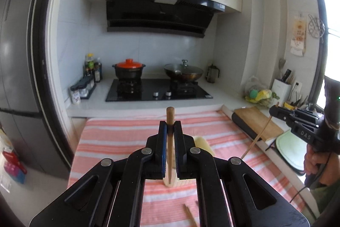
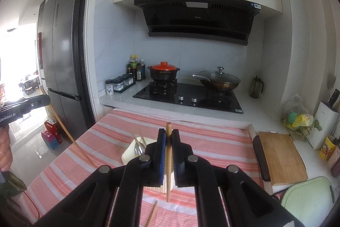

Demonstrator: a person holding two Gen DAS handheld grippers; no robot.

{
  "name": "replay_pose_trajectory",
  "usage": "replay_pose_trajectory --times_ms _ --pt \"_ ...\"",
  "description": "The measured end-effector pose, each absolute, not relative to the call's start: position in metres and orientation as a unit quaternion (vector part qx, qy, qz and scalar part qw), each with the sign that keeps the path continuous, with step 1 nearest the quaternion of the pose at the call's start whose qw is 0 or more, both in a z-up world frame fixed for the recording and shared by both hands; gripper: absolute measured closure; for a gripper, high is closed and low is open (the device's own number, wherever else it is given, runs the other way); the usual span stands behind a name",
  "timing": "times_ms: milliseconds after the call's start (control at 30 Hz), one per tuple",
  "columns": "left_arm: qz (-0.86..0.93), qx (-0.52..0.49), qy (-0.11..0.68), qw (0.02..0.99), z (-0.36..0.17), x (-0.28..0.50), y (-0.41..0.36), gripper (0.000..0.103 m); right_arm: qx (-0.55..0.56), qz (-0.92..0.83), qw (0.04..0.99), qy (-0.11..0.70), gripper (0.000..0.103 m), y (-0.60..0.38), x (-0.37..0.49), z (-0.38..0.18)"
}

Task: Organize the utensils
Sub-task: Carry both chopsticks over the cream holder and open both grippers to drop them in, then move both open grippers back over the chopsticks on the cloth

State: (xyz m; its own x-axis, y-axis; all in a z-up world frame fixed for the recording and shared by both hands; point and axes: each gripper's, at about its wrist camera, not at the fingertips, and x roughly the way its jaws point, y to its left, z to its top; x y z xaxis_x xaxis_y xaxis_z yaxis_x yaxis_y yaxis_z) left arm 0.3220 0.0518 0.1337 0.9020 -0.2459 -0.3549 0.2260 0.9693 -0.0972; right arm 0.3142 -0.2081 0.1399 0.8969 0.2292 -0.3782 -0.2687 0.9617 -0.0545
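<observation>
My left gripper is shut on a wooden chopstick that stands upright above the cream utensil box. My right gripper is shut on another wooden chopstick, held upright above the same box, which holds a metal spoon and thin sticks. Each gripper shows in the other view: the right one at the right with its slanted chopstick, the left one at the left with its chopstick. Loose chopsticks lie on the cloth.
A pink striped cloth covers the table. Behind it a white counter holds a black hob with a red-lidded pot and a wok. A wooden cutting board and a green board lie at the right. A fridge stands left.
</observation>
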Motion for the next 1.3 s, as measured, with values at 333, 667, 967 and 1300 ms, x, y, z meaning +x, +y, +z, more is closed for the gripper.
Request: replay_pose_trajectory --times_ms 333,667,967,1300 --pt "-0.123 -0.031 0.213 0.969 0.1 0.423 0.013 0.099 -0.043 0.143 0.975 0.166 0.097 -0.187 0.399 0.133" --pt "-0.121 -0.032 0.349 0.929 0.012 0.492 -0.009 0.095 -0.023 0.157 0.936 0.314 0.097 -0.183 0.489 0.045" --pt "-0.1 -0.074 0.316 0.94 0.049 0.453 0.035 0.034 0.017 0.141 0.958 0.251 0.051 -0.199 0.455 0.08" --pt "-0.079 -0.036 0.371 0.925 0.0 0.302 0.083 0.018 -0.067 0.102 0.966 0.227 0.051 -0.249 0.297 0.075"
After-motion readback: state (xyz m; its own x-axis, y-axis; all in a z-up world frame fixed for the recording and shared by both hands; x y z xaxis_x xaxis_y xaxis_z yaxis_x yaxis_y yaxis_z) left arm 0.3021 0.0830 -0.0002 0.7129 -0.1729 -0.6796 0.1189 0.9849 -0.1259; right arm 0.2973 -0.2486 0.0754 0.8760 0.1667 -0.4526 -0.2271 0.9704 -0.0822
